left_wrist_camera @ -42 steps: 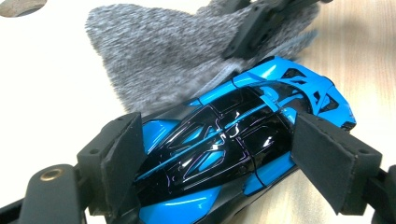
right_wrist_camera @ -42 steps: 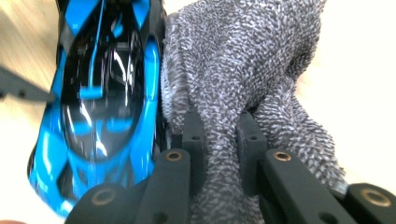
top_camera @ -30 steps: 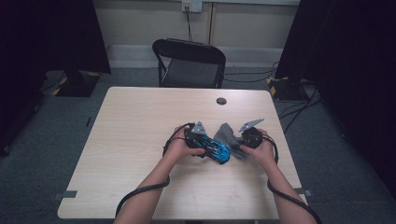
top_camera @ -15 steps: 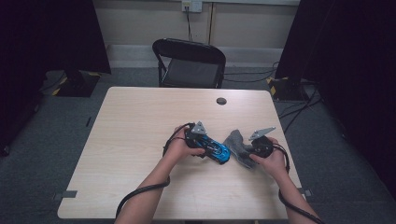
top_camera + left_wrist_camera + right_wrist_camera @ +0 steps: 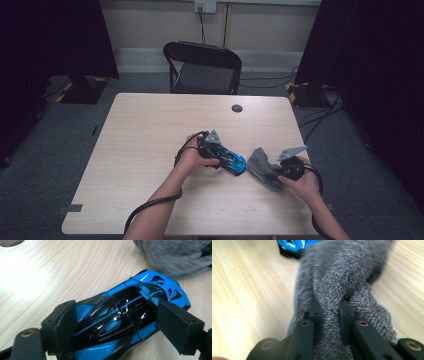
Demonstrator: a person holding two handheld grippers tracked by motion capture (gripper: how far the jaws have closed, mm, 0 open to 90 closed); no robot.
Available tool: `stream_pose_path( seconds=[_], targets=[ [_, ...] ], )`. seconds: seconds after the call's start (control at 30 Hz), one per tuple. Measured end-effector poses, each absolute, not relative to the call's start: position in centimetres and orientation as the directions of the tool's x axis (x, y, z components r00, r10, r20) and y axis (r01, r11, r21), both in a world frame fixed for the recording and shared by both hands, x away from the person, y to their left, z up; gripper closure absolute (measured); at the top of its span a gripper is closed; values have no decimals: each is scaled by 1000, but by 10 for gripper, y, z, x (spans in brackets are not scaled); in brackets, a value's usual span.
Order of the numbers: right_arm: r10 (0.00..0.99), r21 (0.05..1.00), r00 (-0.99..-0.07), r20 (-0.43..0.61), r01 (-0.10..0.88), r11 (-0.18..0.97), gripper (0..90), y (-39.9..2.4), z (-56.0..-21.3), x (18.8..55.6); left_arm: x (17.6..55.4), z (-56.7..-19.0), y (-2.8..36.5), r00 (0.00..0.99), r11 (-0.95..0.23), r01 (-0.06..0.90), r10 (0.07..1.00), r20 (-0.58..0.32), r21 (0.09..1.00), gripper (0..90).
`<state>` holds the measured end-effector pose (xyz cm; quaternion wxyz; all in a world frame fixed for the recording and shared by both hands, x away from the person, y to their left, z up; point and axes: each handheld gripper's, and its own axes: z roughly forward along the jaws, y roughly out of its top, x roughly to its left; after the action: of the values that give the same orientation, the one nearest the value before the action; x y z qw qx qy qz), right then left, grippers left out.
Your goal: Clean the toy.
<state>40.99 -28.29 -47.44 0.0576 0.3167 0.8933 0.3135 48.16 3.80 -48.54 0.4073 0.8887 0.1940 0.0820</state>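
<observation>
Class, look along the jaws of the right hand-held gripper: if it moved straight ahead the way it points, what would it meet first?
The right hand-held gripper, shut on the grey cloth, points toward the blue toy car. Pushing on, the cloth's front would probably reach the car's end first, though the gap is hard to judge.

A dim, murky room is seen from the high view, with the table [image 5: 150, 150] lit softly from above. In the left gripper view, a washed-out glare patch sits far left of the jaws. Ahead of the right jaws, the grey cloth [image 5: 342, 272] is smeared, probably by motion blur.
</observation>
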Motion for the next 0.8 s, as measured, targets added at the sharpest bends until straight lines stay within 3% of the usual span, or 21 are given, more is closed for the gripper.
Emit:
stream_pose_path(
  seconds=[0.3,0.5,0.8],
  targets=[
    [653,652,-752,86,538,534,773,-292,-462,413,481,-486,38,911,-589,278,413,-13,759,173],
    [715,685,-693,93,566,459,773,-288,-450,436,481,-486,38,911,-588,277,413,-12,760,173],
    [730,686,-677,96,576,444,772,-259,-447,476,481,-486,39,910,-586,276,413,-12,762,173]
  ],
)
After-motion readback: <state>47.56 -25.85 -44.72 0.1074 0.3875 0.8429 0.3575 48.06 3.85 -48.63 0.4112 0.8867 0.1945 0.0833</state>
